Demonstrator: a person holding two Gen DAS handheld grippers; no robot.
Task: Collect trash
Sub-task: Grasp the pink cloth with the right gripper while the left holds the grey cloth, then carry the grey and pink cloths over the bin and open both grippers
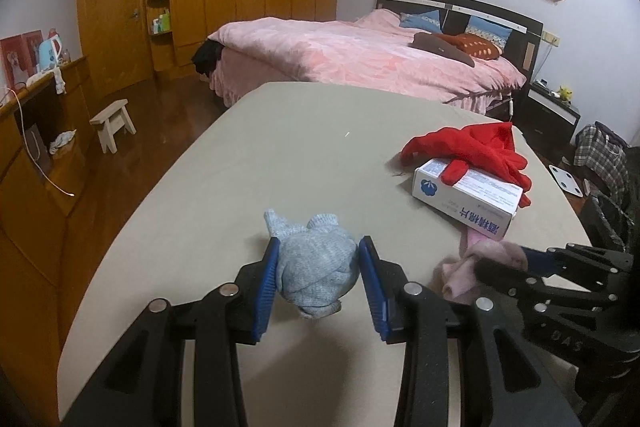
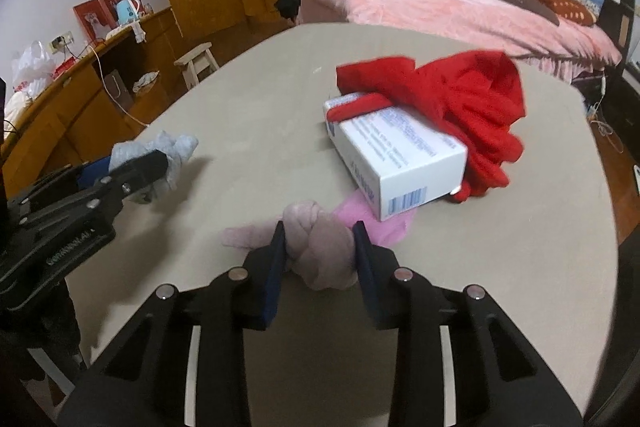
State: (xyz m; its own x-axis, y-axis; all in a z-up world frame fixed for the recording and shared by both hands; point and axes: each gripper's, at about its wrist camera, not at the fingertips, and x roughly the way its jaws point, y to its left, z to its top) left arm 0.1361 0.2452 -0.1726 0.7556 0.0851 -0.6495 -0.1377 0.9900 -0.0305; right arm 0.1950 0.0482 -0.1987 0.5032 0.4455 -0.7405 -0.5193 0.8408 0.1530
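Two grippers, each clamped on a knotted sock over the beige cloth-covered table [image 1: 280, 155].

The left gripper [image 1: 318, 267] grasps the balled grey knit sock [image 1: 316, 263] between its blue pads; the right gripper [image 2: 320, 255] pinches the knotted pale pink sock [image 2: 320, 251]. Just ahead of the right gripper lies a white cardboard box [image 2: 396, 159], with a crumpled red cloth [image 2: 472, 107] draped over its far end.
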